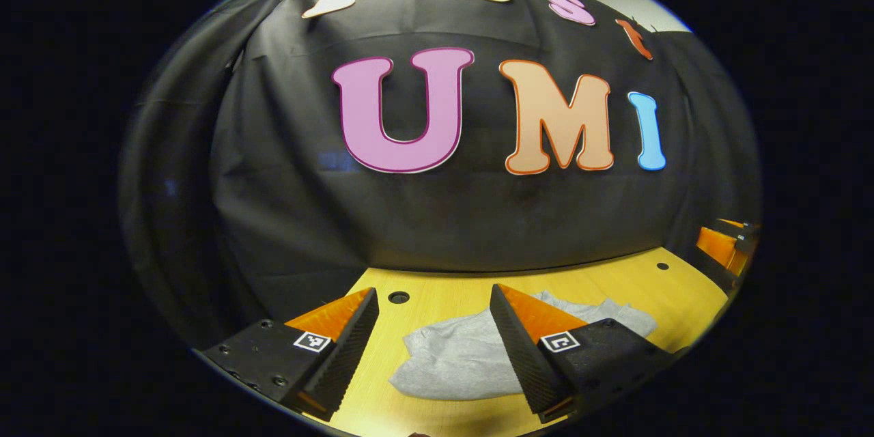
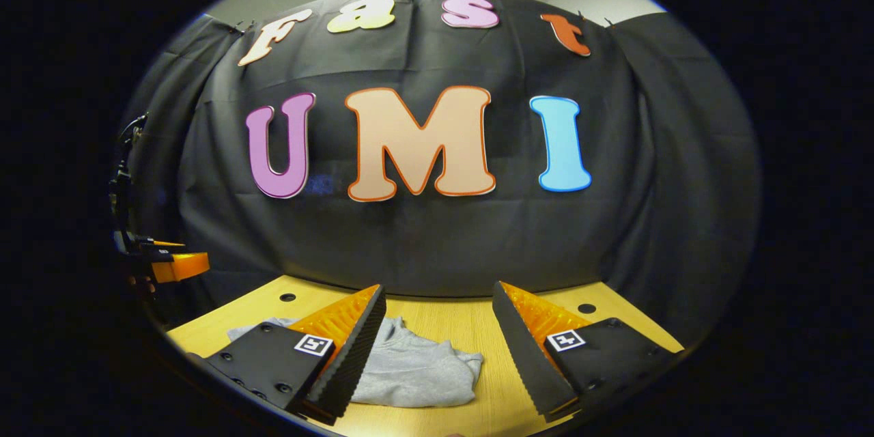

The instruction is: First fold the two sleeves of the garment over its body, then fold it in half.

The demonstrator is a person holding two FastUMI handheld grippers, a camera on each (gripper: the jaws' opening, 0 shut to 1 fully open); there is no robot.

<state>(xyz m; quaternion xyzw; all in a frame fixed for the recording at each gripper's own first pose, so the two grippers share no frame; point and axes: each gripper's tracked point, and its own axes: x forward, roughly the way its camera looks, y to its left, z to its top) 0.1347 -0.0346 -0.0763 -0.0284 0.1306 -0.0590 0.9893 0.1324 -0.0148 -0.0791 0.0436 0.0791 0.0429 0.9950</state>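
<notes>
A grey garment (image 1: 457, 355) lies crumpled in a loose heap on the wooden table (image 1: 614, 280). My left gripper (image 1: 433, 290) hovers above its near side, open, with nothing between its fingers. In the right gripper view the same garment (image 2: 410, 362) sits low and left of centre, partly hidden behind one finger. My right gripper (image 2: 439, 287) is open too, held above the table with the garment's edge below its gap. No sleeve can be picked out in the bunched cloth.
The table has small round holes (image 1: 398, 298) near its far edge, which meets the black cloth wall. The other gripper (image 1: 727, 242) shows at the far right of the left gripper view, and at the far left of the right gripper view (image 2: 171, 263).
</notes>
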